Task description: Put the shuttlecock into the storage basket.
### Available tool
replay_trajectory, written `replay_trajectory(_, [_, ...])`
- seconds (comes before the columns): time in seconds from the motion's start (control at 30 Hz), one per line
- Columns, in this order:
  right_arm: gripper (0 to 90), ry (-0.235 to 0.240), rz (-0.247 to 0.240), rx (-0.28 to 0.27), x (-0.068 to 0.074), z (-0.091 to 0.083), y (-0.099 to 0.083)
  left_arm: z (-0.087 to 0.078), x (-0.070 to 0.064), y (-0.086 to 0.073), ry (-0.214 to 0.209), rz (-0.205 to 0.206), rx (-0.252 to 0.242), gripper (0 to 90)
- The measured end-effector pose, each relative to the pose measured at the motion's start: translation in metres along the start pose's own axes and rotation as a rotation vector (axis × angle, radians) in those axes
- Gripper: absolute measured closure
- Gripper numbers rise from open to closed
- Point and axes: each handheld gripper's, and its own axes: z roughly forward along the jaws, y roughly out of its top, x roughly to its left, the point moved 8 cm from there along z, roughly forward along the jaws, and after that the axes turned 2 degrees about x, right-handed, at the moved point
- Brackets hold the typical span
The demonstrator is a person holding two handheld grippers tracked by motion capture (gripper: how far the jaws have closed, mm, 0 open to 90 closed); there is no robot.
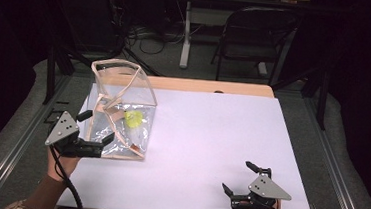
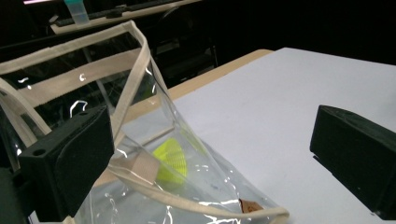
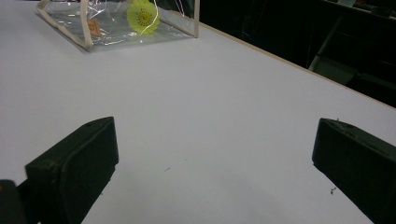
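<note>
Clear bag (image 1: 123, 109) stands near table's (image 1: 211, 136) far-left corner w/ a yellow shuttlecock (image 1: 133, 119) inside; left gripper (image 1: 96, 127) sits at bag's near-left side, jaws wide open, gripping nothing, bag's rim between them in left gripper view. Right gripper (image 1: 240, 179) rests by near-right edge, well apart from bag; jaws wide open, empty.

The left gripper (image 1: 96, 130) is gaping at the clear bag (image 1: 123, 107); the right gripper (image 1: 245, 178) is resting well apart from the bag.
</note>
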Motion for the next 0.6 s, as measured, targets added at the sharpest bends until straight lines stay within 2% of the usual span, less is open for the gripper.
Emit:
replay_trajectory(0.07, [0.0, 0.0, -0.001, 0.0, 0.0, 0.0, 0.0, 0.001, -0.002, -0.007, -0.005, -0.014, 0.012, 0.0])
replay_trajectory(0.47, [0.0, -0.001, 0.003, 0.001, 0.001, 0.001, 0.0, 0.004, -0.01, -0.035, -0.018, -0.028, 0.037, 0.0])
replay_trajectory(0.6, [0.0, 0.0, 0.002, 0.002, 0.001, 0.001, 0.0, 0.003, -0.014, -0.042, -0.016, -0.042, 0.019, 0.0])
